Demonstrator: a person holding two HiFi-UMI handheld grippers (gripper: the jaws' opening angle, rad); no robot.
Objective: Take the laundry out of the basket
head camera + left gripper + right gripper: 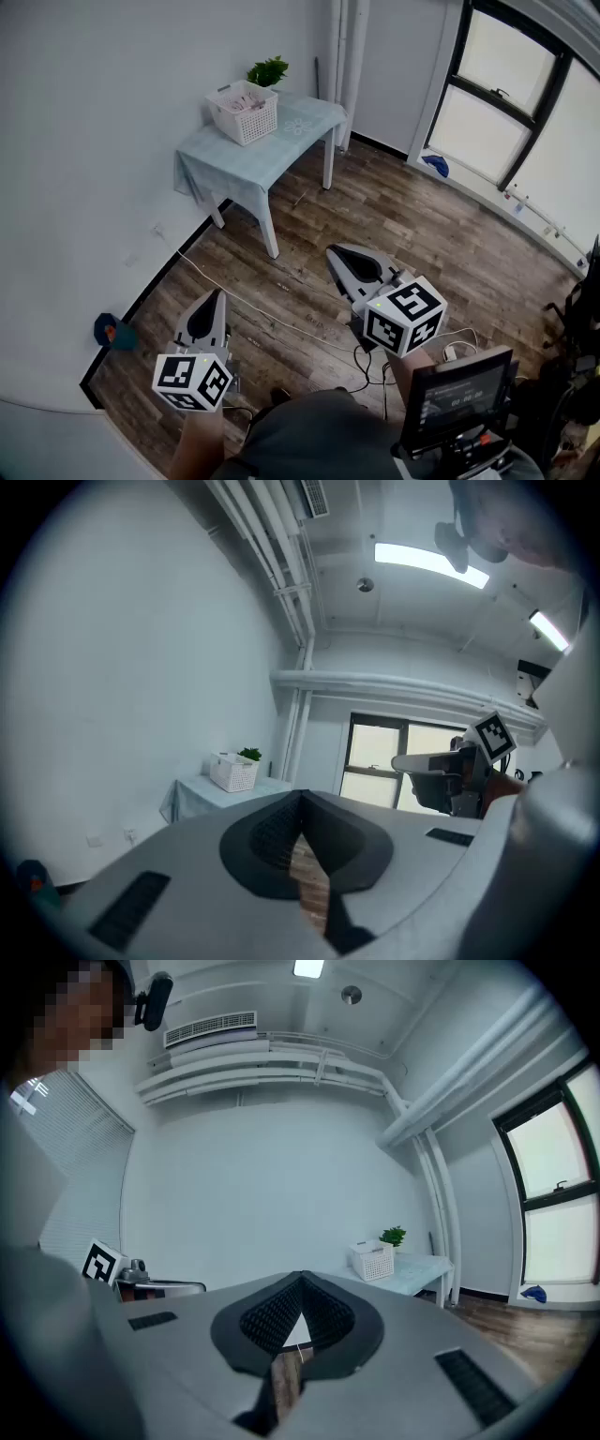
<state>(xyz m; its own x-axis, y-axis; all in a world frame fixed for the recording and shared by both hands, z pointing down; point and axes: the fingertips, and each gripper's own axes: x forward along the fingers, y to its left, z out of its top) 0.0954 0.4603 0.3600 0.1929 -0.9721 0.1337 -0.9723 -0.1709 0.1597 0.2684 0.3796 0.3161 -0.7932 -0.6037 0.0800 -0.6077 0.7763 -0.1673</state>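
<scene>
Far left, on table (pixel 281 141): basket (pixel 243 114), laundry (pixel 246 101) heaped inside, plant (pixel 267 71) just behind.
Handling: likely soft, light, limp; best pinched at a top fold.
Jaws: left gripper (pixel 217 296), right gripper (pixel 334 251) both pressed together, empty, near, well apart from basket.
Open room: wood floor (pixel 403 216) between; wall (pixel 94 141) just left of basket.

Tools: 2, namely left tool (pixel 216 298) and right tool (pixel 336 253).
Surface (pixel 286 148): 1.
On it: basket (pixel 251 124), 1, with 1 heap of laundry (pixel 244 101); plant (pixel 268 71), 1.
On floor: blue items, 2, namely wall-side item (pixel 112 331) and window-side item (pixel 435 165).
Screen (pixel 459 398): 1.
</scene>
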